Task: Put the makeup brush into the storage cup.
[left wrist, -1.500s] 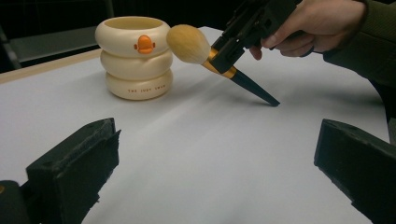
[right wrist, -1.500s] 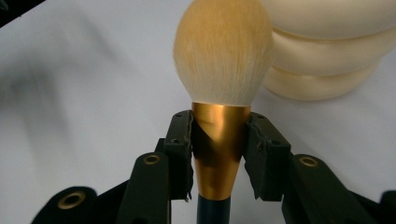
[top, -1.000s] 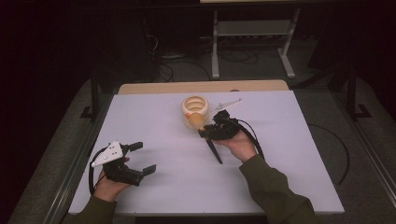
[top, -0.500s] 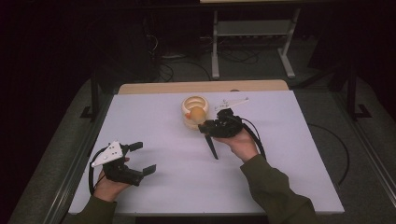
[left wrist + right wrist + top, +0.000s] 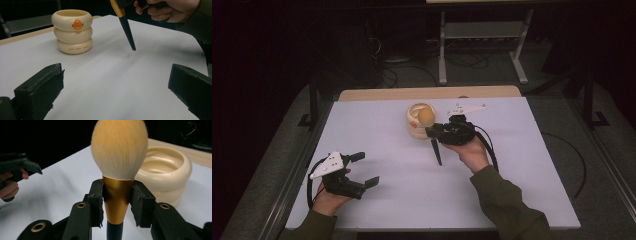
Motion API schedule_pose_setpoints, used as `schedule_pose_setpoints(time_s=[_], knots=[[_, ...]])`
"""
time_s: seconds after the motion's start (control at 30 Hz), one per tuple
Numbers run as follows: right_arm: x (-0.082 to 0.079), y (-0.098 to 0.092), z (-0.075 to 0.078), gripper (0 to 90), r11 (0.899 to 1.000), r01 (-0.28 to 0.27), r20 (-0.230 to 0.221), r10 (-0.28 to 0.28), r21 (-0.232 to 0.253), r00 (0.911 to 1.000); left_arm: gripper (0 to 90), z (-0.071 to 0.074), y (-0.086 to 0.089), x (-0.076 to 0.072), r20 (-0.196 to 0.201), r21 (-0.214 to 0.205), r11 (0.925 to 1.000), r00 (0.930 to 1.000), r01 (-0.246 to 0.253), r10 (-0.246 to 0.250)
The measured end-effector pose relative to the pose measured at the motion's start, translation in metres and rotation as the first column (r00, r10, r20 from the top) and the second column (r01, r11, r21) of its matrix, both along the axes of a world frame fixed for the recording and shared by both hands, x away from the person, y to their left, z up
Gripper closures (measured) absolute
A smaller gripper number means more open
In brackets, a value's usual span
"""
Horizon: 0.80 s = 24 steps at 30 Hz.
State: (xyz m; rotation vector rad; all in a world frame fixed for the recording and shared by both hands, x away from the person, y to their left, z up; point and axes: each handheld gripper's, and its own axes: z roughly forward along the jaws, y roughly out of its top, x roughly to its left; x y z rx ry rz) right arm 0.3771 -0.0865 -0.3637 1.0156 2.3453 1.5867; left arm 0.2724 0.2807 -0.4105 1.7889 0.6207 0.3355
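A makeup brush [image 5: 119, 150] with a fluffy tan head, gold ferrule and black handle stands nearly upright in my right gripper [image 5: 117, 195], whose pads are shut on the ferrule. In the high view the right gripper [image 5: 432, 132] holds the brush head [image 5: 426, 117] in front of a cream ringed holder [image 5: 414, 131], with the handle tip [image 5: 438, 159] pointing down at the table. The holder [image 5: 72, 31] has an orange beak on its top ring. My left gripper [image 5: 367, 169] rests at the near left, open, with nothing between its jaws.
The white table [image 5: 512, 190] has a wooden strip [image 5: 387, 94] along its far edge. A metal stand [image 5: 482, 35] and cables lie on the dark floor beyond. The right hand [image 5: 170, 10] hovers past the holder in the left gripper view.
My right gripper has shifted slightly with the brush, bringing its head closer to the holder. The left gripper has stayed where it was.
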Motion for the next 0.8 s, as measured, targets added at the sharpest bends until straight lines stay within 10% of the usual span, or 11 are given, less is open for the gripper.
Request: schedule_pose_setpoints(time_s=[0.8], knots=[[0.006, 0.002, 0.015, 63.4, 0.996, 0.036, 0.060, -0.041, 0.078, 0.9973, 0.0, 0.001, 0.000, 0.000, 0.000, -0.005, 1.0000, 1.0000, -0.003, 0.003]])
